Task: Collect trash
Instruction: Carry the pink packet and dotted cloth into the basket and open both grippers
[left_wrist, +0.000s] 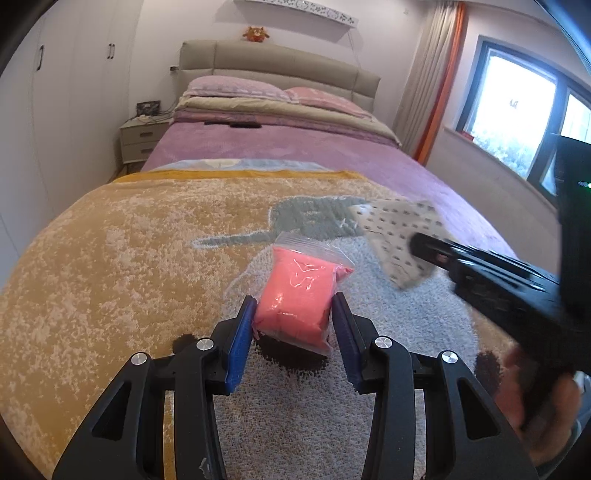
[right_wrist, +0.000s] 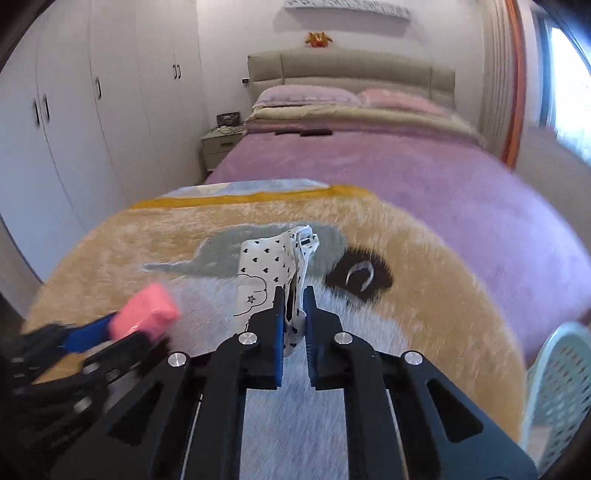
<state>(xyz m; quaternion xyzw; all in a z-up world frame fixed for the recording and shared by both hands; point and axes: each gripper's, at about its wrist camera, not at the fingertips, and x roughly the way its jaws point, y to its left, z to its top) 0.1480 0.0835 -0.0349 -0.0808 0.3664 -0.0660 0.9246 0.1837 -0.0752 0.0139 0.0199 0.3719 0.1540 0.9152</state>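
Observation:
My left gripper (left_wrist: 293, 308) is shut on a clear zip bag of pink stuff (left_wrist: 299, 291) and holds it above the yellow and grey blanket (left_wrist: 129, 258). The pink bag also shows at the left of the right wrist view (right_wrist: 146, 314). My right gripper (right_wrist: 294, 301) is shut on a crumpled white wrapper with black hearts (right_wrist: 273, 266) and holds it above the blanket (right_wrist: 424, 295). In the left wrist view the wrapper (left_wrist: 399, 236) hangs from the right gripper (left_wrist: 417, 243) to the right of the pink bag.
A pale green perforated basket (right_wrist: 557, 391) stands at the bed's right edge. The purple bedspread (left_wrist: 295, 144) runs back to pillows (left_wrist: 236, 88) and the headboard. A nightstand (left_wrist: 142, 140) and white wardrobes (right_wrist: 74, 122) are on the left. A window (left_wrist: 517, 110) is on the right.

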